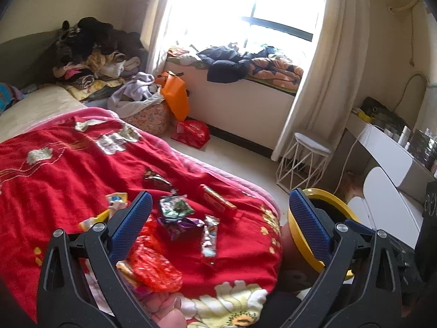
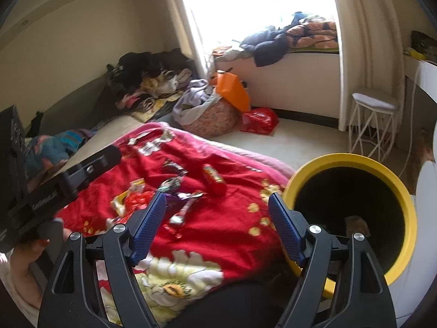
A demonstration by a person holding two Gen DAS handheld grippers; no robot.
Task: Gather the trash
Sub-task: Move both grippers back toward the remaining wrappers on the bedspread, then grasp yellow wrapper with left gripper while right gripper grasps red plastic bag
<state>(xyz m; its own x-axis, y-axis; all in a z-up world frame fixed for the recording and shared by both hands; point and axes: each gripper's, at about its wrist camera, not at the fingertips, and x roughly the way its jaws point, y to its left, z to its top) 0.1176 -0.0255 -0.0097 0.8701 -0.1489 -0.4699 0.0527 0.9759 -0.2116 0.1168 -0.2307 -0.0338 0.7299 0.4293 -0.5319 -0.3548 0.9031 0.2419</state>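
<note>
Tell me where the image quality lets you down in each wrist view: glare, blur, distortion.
Left wrist view: the window is blown out to white; fisheye bends the curtain and darkens the corners; wrappers stay fairly sharp. Right wrist view: same window glare; the yellow-rimmed bin and wrappers look slightly motion-smeared.

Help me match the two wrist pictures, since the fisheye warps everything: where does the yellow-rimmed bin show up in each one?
Left wrist: the yellow-rimmed bin sits lower right, mostly hidden behind the left gripper's right finger.
Right wrist: the bin fills the right side, its dark inside in full view, past the right gripper's right finger.
Shared landmark: the red snack tube on the red blanket, left of the bin in both.
</note>
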